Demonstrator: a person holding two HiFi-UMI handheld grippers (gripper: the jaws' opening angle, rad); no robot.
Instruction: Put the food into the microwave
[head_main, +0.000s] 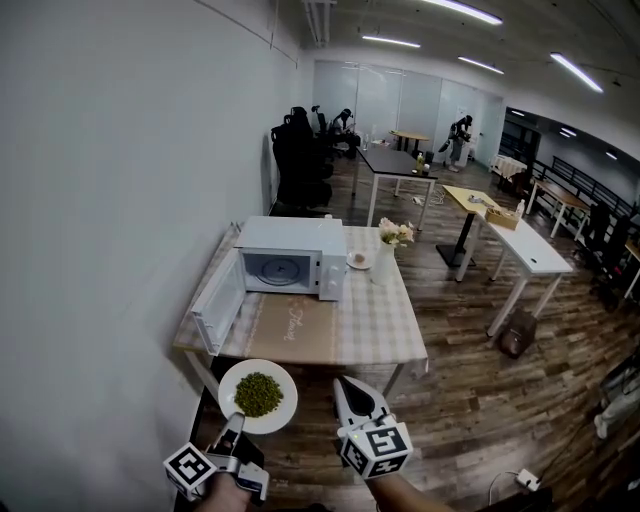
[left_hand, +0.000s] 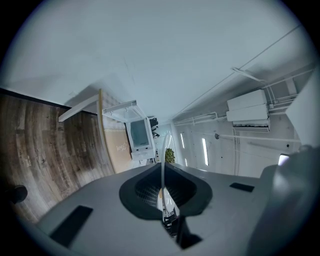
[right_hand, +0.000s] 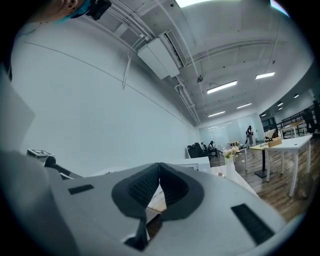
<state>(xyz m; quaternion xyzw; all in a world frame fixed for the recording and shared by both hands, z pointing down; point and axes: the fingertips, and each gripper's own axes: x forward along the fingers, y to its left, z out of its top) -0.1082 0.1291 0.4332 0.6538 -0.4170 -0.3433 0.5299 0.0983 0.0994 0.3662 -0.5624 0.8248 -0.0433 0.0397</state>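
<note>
**Plate of Greens Held Short of the Open Microwave**

The left claw was clamped on the near rim of a white plate, and in the left gripper view that rim ran edge-on as a thin pale line straight between the pads. The pads were pressed onto it from both sides. A heap of green food sat in the middle of the plate, and the plate looked level from the head view.

The plate hung in the air just off the near edge of the surface, not touching it. It was also well apart from the microwave.

The white microwave stood at the back left of the surface, close to the wall. Its door was swung wide to the left, leaving the cavity open and facing the plate.

The right claw hovered beside the plate, on its right. Its two pads met tip to tip with nothing between them, as the right gripper view showed plainly.

A checked cloth covered the surface, with a tan runner laid in front of the microwave. To the microwave's right sat a small dish, and beside that a vase of flowers.
</note>
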